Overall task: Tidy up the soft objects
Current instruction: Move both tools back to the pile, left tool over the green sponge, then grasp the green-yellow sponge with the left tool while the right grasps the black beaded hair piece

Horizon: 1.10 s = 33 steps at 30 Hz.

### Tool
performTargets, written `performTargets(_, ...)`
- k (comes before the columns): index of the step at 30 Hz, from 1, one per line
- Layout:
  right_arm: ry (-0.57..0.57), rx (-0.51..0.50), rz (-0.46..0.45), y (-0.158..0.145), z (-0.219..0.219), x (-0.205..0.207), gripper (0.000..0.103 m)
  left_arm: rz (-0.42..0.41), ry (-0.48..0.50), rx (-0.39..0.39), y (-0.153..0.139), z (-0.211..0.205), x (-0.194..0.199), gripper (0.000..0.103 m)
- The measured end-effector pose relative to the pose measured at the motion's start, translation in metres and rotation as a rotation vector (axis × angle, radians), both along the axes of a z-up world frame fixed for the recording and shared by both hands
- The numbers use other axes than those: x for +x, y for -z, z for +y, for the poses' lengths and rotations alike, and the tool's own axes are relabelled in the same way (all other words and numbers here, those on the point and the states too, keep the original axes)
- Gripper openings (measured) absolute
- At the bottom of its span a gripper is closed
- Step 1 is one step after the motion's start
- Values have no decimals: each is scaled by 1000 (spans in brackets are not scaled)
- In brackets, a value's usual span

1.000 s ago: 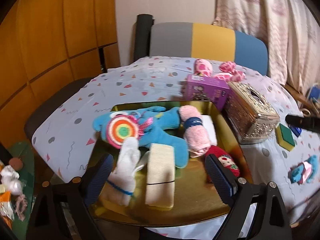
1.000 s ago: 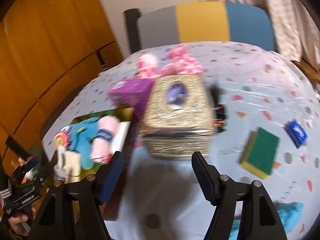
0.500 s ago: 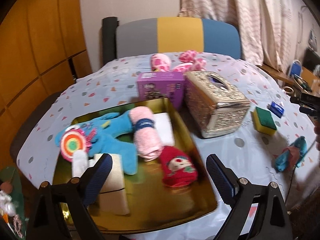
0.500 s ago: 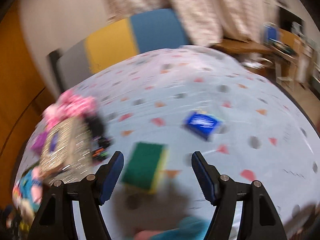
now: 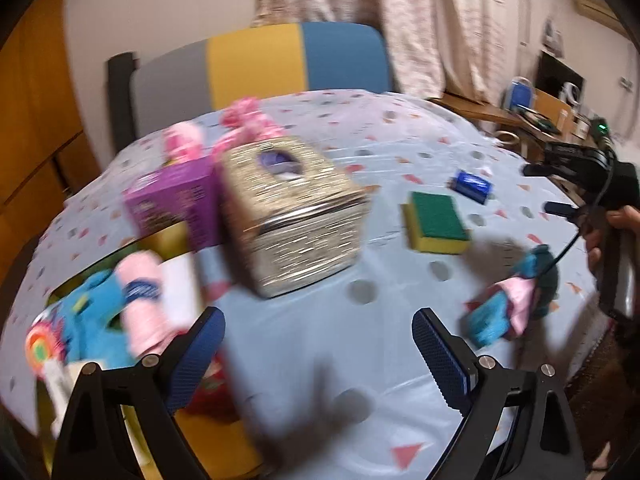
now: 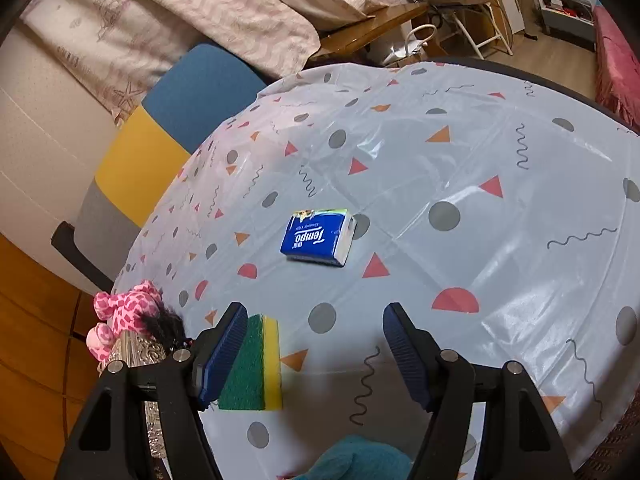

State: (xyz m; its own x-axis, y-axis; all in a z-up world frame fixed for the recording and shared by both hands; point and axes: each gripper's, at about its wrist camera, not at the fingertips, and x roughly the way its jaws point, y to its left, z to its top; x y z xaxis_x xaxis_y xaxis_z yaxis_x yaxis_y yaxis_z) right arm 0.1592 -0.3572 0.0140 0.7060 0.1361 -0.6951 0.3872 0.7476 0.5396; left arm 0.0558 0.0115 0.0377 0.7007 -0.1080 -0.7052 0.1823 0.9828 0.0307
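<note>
My left gripper is open and empty, over bare tablecloth just right of the gold tray. In the tray lie a blue plush, a rolled pink towel and a red soft item, all blurred. A teal and pink soft toy lies on the cloth to the right; its teal edge shows at the bottom of the right wrist view. My right gripper is open with nothing between its jaws. A green and yellow sponge lies partly behind its left finger. A pink spotted plush sits far left.
A gold tissue box and a purple box stand mid-table by the tray. A blue tissue pack lies ahead of my right gripper. A grey, yellow and blue chair stands behind the table. A hand shows at right.
The left view has swung right, from over the tray to the tissue box and the teal toy. The right view has rolled and swept right, from the tissue box to the sponge and tissue pack.
</note>
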Motion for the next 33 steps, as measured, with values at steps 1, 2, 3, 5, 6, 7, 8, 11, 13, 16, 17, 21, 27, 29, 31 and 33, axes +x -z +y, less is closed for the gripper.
performTargets(1,0,1,-1,0,0,-1,72,1,31,-3,0,-12,7,95)
performTargets(2,4,0,-5,-1,0,-3,72,1,57,-6,0,-22,12,95)
performTargets(3,12,-1,-11,-2,-1,-4,72,1,77,-7,-1,-30,16,95)
performTargets(5,28,1,-22,-3,-4,-6,72,6,120,-6,0,-53,31,95)
performTargets(6,34,8,-27,-3,-5,-7,72,6,135,-9,0,-60,36,95)
performTargets(7,38,20,-32,-2,-7,-8,72,4,160,-12,0,-71,44,95)
performTargets(8,39,26,-33,-2,-8,-8,72,1,175,-10,1,-80,49,95)
performTargets(11,26,39,-33,-2,-7,-6,72,14,231,0,7,-113,76,95)
performTargets(13,16,35,-39,-3,-5,-5,72,32,252,13,14,-130,91,95)
performTargets(16,1,28,-47,-5,-2,-4,72,60,279,23,26,-155,116,97)
performTargets(17,-3,30,-48,-5,-1,-4,72,69,281,33,31,-162,124,97)
performTargets(21,-22,49,-47,-3,0,-1,72,80,276,62,48,-182,148,97)
performTargets(27,-43,62,-45,-1,3,2,72,158,238,76,82,-192,182,78)
performTargets(29,-48,57,-39,0,4,4,72,207,238,47,92,-189,188,68)
performTargets(31,-50,55,-36,0,5,4,72,210,242,21,95,-185,184,67)
performTargets(33,-44,53,-36,0,3,3,72,202,256,23,93,-179,174,67)
